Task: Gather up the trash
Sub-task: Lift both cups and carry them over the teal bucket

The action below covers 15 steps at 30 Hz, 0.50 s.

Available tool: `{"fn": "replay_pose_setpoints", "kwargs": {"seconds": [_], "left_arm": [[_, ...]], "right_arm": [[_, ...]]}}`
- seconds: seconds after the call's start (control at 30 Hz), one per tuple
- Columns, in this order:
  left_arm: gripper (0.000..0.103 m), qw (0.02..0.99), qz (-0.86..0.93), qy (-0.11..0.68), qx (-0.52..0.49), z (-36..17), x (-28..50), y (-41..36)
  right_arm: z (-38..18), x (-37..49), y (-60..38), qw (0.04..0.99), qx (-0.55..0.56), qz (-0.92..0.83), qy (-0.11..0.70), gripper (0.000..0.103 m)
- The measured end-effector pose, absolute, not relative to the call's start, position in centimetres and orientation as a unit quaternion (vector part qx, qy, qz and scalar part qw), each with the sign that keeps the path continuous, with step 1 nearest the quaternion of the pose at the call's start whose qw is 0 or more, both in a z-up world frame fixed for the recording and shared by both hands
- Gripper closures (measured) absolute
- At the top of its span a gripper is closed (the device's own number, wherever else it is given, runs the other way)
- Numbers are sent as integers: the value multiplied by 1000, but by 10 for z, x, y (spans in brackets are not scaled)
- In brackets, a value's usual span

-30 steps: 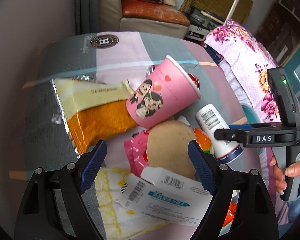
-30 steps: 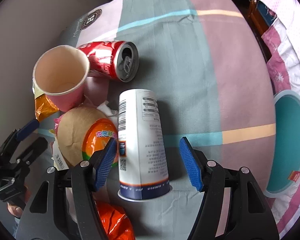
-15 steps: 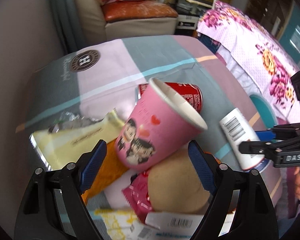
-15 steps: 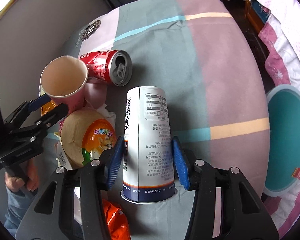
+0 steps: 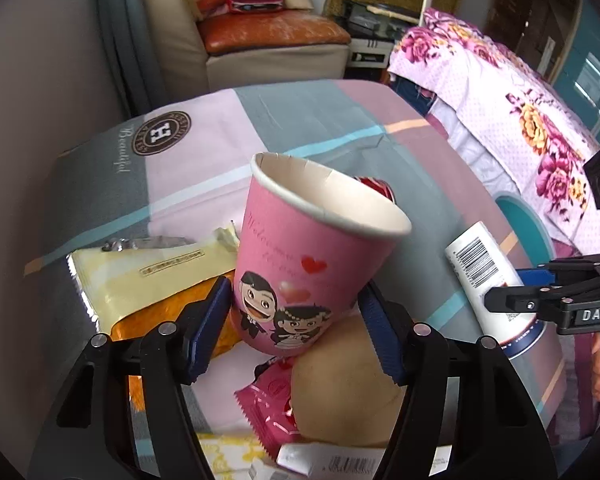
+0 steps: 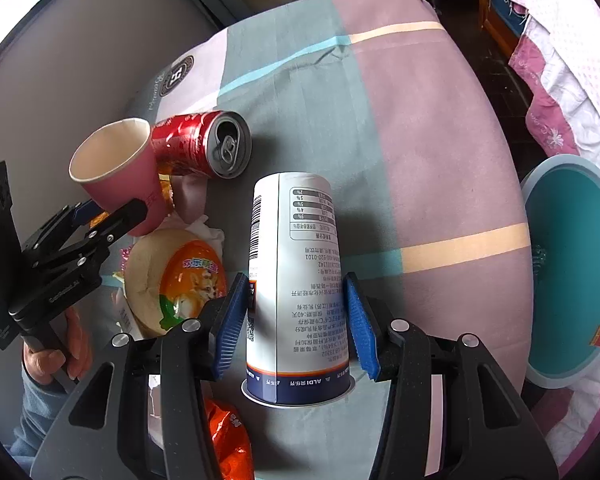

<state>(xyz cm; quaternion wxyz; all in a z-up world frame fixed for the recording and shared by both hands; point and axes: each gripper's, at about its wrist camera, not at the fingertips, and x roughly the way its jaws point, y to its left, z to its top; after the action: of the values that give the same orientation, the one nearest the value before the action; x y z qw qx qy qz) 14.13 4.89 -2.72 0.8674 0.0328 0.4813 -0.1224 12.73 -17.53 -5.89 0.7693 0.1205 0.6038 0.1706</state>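
Observation:
A pink paper cup (image 5: 300, 248) with cartoon figures leans on a heap of trash, mouth up. My left gripper (image 5: 296, 320) has its jaws closing on the cup's lower part, and both blue pads touch its sides. The right wrist view shows this cup (image 6: 116, 176) with the left gripper (image 6: 112, 216) at its base. An upside-down tall white cup (image 6: 296, 264) stands on the tablecloth, and my right gripper (image 6: 296, 316) is shut on it with a pad on each side. From the left wrist, the white cup (image 5: 480, 264) and right gripper (image 5: 540, 292) appear at the right.
A red can (image 6: 196, 144) lies behind the pink cup. A round bun packet (image 6: 172, 276), a yellow-orange bag (image 5: 140, 280), a pink wrapper (image 5: 268, 400), a white box (image 5: 328, 460) and an orange wrapper (image 6: 228, 432) crowd the heap. A teal bin (image 6: 572, 260) stands beside the table.
The left gripper moved from over the heap to the pink cup, and its jaws narrowed onto it. The right jaws closed on the white cup and then stayed still.

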Motion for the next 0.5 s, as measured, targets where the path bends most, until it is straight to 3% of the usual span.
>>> {"fn": "replay_pose_setpoints", "kwargs": {"seconds": [0.5], "left_arm": [[38, 857, -152, 491, 36, -20, 117, 39]], "right_arm": [[-54, 118, -182, 770, 133, 176, 599, 57]]}}
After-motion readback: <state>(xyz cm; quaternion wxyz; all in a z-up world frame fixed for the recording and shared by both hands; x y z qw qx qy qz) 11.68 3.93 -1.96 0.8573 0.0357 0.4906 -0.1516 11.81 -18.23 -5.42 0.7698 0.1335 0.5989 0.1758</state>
